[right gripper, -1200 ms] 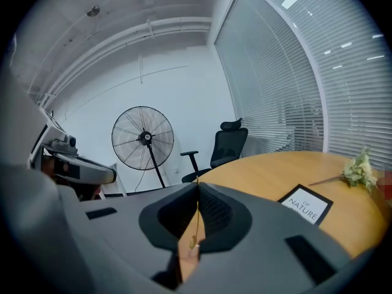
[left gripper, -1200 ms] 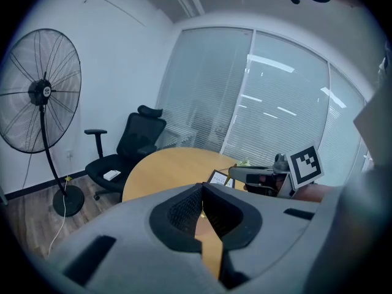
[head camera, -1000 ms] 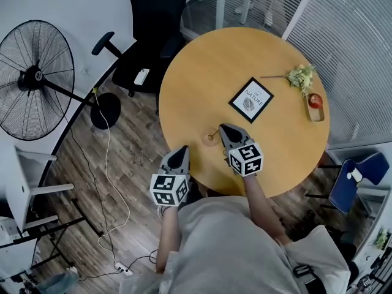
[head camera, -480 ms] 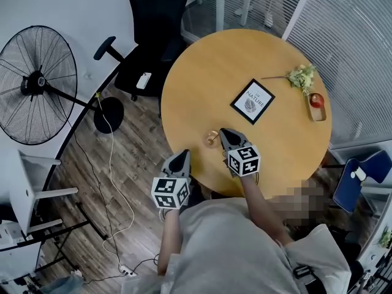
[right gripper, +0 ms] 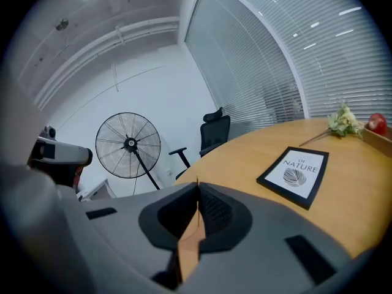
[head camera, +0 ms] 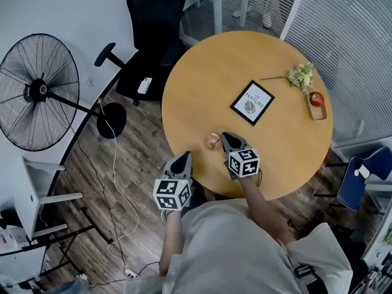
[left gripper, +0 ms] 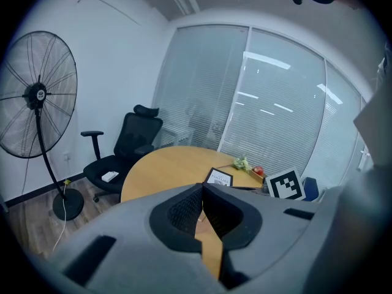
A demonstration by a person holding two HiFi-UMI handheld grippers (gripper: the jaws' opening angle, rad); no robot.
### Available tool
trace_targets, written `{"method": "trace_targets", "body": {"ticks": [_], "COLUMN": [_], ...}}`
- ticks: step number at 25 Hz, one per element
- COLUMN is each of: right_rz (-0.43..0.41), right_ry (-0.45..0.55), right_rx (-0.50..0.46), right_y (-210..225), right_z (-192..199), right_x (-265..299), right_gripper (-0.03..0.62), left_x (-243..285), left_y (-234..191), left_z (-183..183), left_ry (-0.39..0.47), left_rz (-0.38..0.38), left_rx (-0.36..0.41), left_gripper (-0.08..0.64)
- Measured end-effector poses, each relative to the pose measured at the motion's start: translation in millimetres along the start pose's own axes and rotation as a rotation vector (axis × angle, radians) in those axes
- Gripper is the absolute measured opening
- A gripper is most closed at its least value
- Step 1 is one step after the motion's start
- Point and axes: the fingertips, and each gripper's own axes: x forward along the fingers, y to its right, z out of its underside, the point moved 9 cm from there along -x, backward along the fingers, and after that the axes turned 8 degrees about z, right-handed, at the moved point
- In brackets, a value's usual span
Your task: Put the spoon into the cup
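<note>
The cup stands on the round desk, near its rim at about 7 o'clock from the desk's middle. From the head view it is too small for you to tell the spoon apart from it.

Your right claw hovers over the desk with its tip just beside the cup, which lies at its 10 o'clock. In the right gripper view its jaws are pressed together at the tips, and nothing shows between them.

Your left claw hangs at the desk's edge, at 7 o'clock from the cup and apart from it. Its jaws meet as well and grip nothing.

Farther out on the desk, a framed print lies at 1 o'clock from the cup. A sprig of flowers and a small tray with a red fruit sit near the rim at 2 o'clock.

On the wooden floor, a black office chair stands at 11 o'clock from the desk, and a pedestal fan at 9 o'clock.
</note>
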Motion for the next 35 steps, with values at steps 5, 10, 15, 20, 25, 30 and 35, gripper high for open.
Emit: {"method": "trace_targets", "body": {"ticks": [5,10,15,20,25,30,35], "right_rz": [0.000,-0.012,-0.035,-0.024,-0.028,-0.028,-0.069], "right_ry": [-0.015,-0.016,0.003,-0.016,-0.058,-0.091,-0.086], "right_rx": [-0.016,-0.005,0.036,0.025,0.015,-0.060,-0.086], "right_y": [0.9,1.1,4.6,10.4,13.4,1.7,-10.2], "right_z": [1.0,-2.7,-8.1,-11.1,-9.3,-8.7,-10.4], "right_x": [1.3,0.6,-7.0,-15.6,-26.2,-34.3,-42.2], "right_gripper": [0.003,0.005,0.011,0.018,0.018,0.006,-0.003], "left_x": [1.0,1.8,3.2,4.9,5.7,3.8,3.3], "left_y": [2.2,2.5,6.0,10.9,13.8,13.6,15.5], "left_z": [0.1,-0.9,-1.0,-0.7,3.5,6.5,8.4], "left_ry": [0.005,0.008,0.012,0.019,0.020,0.011,0.007], "left_rz": [-0.004,-0.002,0.004,0.011,0.016,0.023,0.035], "left_rx": [-0.003,-0.003,-0.003,-0.002,-0.004,-0.004,-0.005], "left_gripper": [0.008,0.008,0.008,0.008,0.008,0.008,0.008]}}
